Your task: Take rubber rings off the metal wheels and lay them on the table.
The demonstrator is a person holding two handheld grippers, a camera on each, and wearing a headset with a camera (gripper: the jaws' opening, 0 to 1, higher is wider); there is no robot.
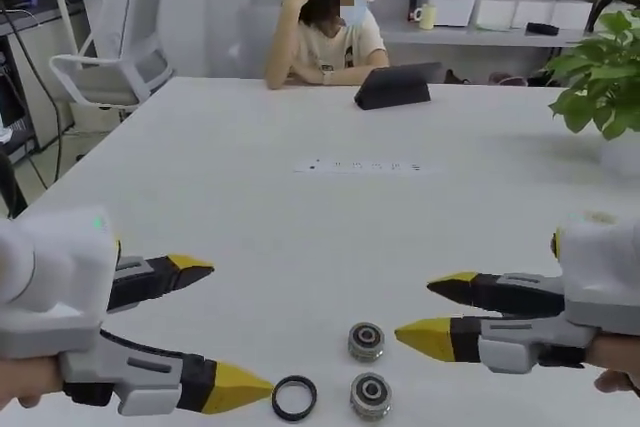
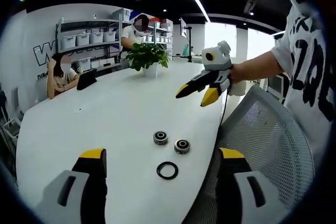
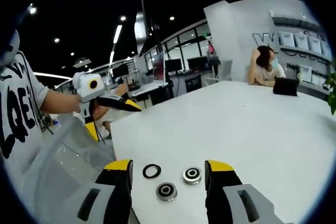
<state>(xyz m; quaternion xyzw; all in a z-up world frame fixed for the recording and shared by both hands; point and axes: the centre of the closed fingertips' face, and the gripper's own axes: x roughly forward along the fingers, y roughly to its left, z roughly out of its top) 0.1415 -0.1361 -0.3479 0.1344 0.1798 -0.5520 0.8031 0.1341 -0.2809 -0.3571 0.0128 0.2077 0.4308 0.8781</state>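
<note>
— Black rubber ring [image 1: 294, 397] already flat on the white table [image 1: 300, 127] in the head view, just beside the nearer metal wheel [image 1: 370, 394]; second wheel [image 1: 366, 340] just behind that one.
— So one ring off; the rest probably left to do?
— Likely; cannot tell from up here whether either wheel carries rubber. Left gripper [image 1: 242, 326] and right gripper [image 1: 412, 307] both spread wide, holding nothing, flanking the parts.
— Left gripper view?
— Ring nearest the parted jaws, wheels just beyond; adds the right gripper held in the air, a mesh chair back [image 2: 262, 140] and a potted plant [image 2: 147, 55].
— Right gripper view?
— Wheels between its parted jaws, ring to their left; dark bands on both wheel faces, maybe rubber, too small to settle.
</note>
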